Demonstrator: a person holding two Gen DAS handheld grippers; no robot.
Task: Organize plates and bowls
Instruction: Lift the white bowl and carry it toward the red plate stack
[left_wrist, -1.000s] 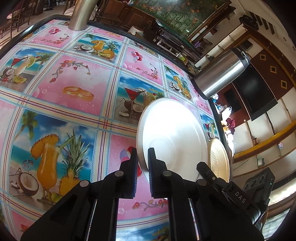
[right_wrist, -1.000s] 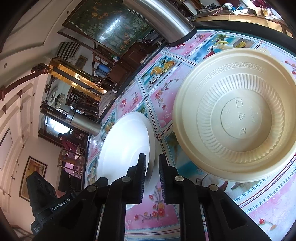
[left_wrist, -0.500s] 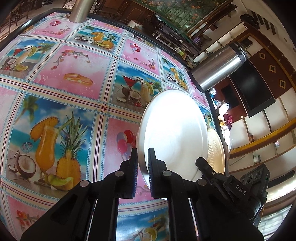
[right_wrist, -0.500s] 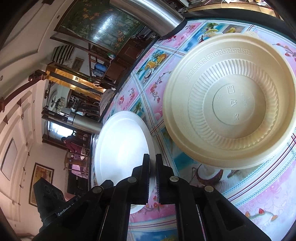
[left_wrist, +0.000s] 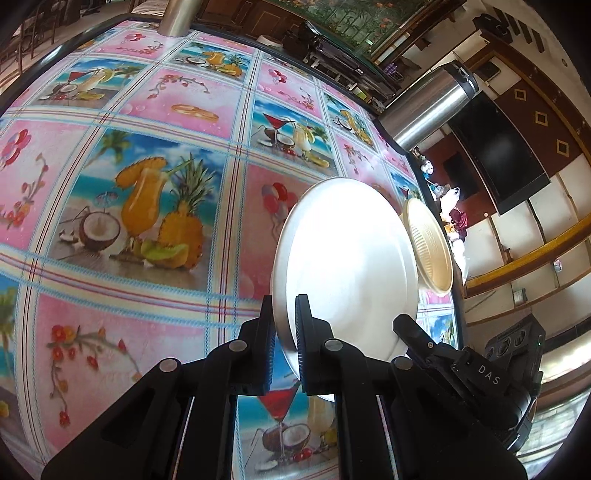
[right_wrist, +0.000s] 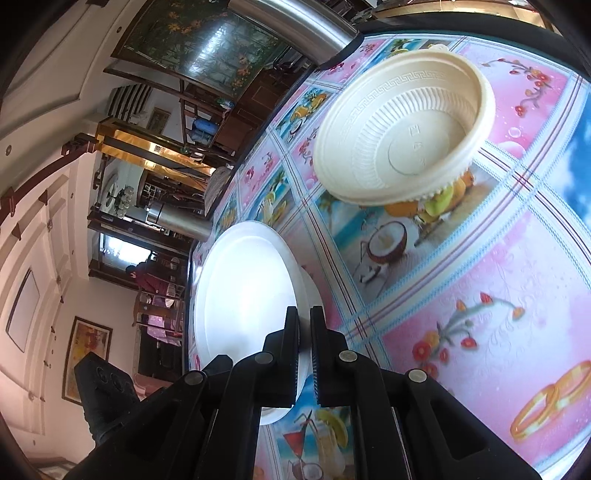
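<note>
A white plate (left_wrist: 347, 258) is held between both grippers and lifted off the table. My left gripper (left_wrist: 284, 332) is shut on its near rim. My right gripper (right_wrist: 304, 343) is shut on the opposite rim of the same plate (right_wrist: 243, 295). The right gripper's body (left_wrist: 480, 373) shows at the lower right of the left wrist view, and the left gripper's body (right_wrist: 107, 391) shows at the lower left of the right wrist view. A cream bowl (right_wrist: 402, 136) with a ribbed inside stands on the tablecloth beyond the plate; it also shows in the left wrist view (left_wrist: 428, 247).
The table (left_wrist: 129, 166) has a bright cloth with fruit and cocktail pictures. A steel flask (left_wrist: 428, 107) stands at its far edge. A second steel flask (right_wrist: 181, 219) shows past the plate. The dark table edge (right_wrist: 461, 29) runs behind the bowl.
The right gripper closed on the plate's rim. Both grippers raised the plate off the table, and the table and bowl now look farther away.
</note>
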